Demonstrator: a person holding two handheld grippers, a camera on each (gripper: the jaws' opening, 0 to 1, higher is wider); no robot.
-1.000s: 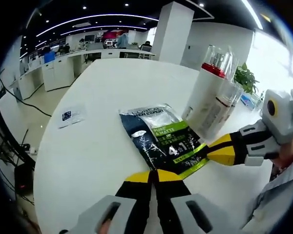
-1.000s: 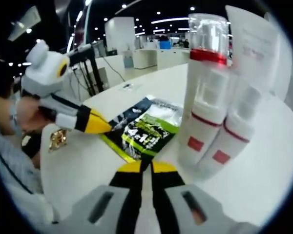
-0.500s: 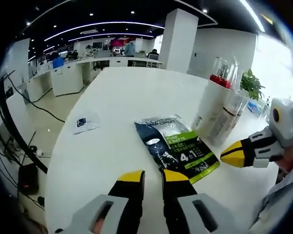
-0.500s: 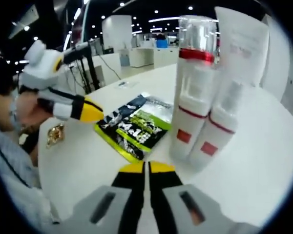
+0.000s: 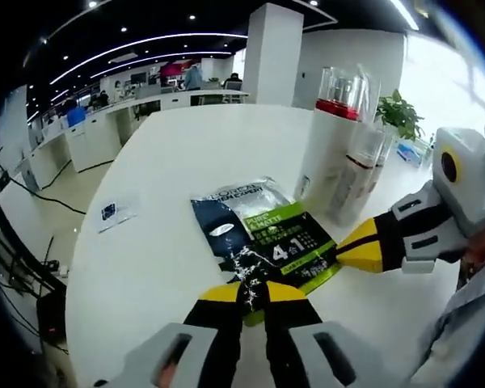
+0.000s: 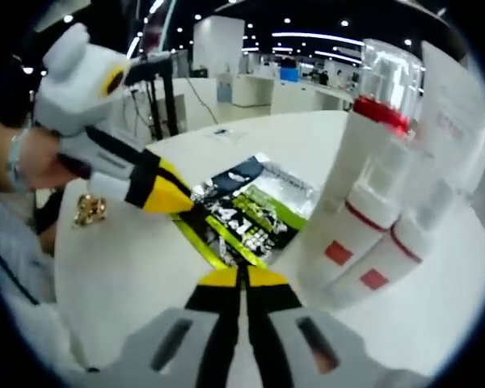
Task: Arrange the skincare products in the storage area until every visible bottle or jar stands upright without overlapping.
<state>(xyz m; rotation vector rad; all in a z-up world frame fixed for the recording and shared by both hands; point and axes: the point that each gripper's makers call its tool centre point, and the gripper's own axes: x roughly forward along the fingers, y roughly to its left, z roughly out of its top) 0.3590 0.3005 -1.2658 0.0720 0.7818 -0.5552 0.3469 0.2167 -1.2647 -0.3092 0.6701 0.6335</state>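
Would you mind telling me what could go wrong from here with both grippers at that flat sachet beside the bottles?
1. Both the left gripper and the right gripper sit at edges of the flat sachet; opposing pulls might tear or crumple it.
2. The white pump bottles stand close beside the sachet, so dragging or lifting it could knock them over.
3. A limp sachet may not stand upright and could end up overlapping the bottles.
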